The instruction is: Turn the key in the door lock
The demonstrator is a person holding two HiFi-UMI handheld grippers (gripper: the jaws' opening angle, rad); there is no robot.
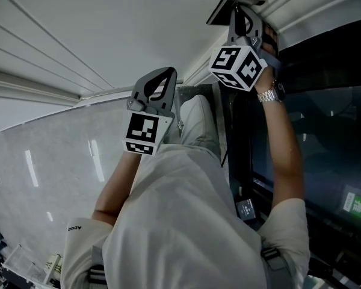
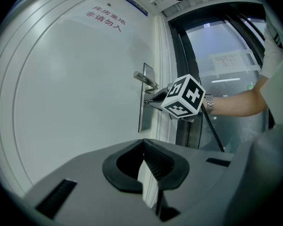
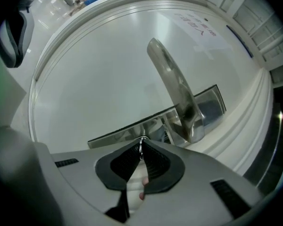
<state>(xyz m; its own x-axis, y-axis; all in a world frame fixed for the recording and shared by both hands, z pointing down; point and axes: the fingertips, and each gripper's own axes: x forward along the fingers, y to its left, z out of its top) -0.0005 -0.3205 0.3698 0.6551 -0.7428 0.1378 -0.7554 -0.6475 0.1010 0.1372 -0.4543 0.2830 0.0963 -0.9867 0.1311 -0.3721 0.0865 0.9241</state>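
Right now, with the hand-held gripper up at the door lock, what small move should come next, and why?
Probably roll the right hand-held gripper to turn the key: its jaws look pinched on the thin metal key at the lock plate, just below the door handle.

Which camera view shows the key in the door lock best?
The right gripper view. There the key appears edge-on, a thin metal sliver pinched between the jaw tips of the right tool, in front of the lock plate. In the left gripper view and the head view, the right tool hides it.
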